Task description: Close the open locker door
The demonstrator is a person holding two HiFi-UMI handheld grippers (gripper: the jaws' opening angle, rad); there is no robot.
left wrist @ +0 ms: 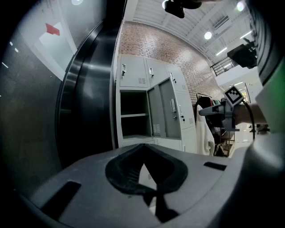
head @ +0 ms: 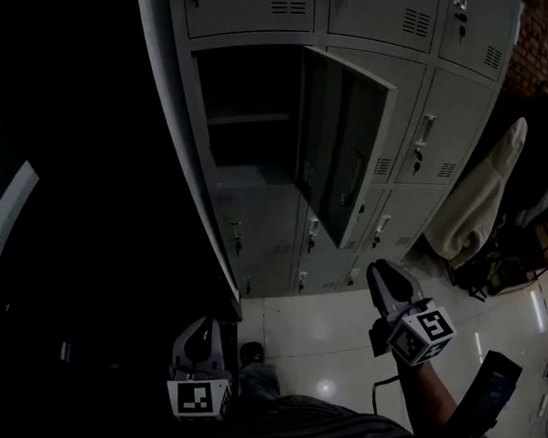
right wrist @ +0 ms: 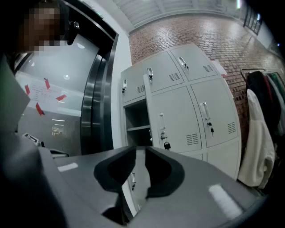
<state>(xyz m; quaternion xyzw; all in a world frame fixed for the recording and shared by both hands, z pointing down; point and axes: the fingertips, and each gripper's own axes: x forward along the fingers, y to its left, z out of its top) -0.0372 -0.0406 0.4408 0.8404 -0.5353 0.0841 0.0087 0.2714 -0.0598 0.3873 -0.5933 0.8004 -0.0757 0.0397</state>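
Locker door (head: 342, 148): hangs swung well out from the locker bank (head: 445, 103), hinged at the right side of the open compartment (head: 246, 139) in the bank's left column. Outer face turned toward the bank's right, free edge pointing out into the room. Carries a handle (right wrist: 161, 121) on that outer face, with what looks like a small padlock (right wrist: 165, 145) just under it.

Left tool (head: 202, 324): sits low, well short of the bank and below its left corner. Clenched on nothing, pads meeting at the tip.

Right tool (head: 379, 272): held higher, out in front of the bank's lower rows and below the door's free edge, well apart from it. Parted by a narrow slit, nothing between the pads.

Probably thin sheet steel: light, stiff enough to push, free on its hinges, and prone to swing fast and clang or bounce back off the frame. Smooth painted face, so likely slippery under the pads. Needs no grasp, judging by this. Best met with the right tool flat on the outer face near the free edge, about handle height and far from the hinge for leverage, then pressed steadily toward the bank until flush. Worth avoiding the dangling padlock and keeping the pads out of the gap between edge and frame. Task not yet begun: no contact with the door.
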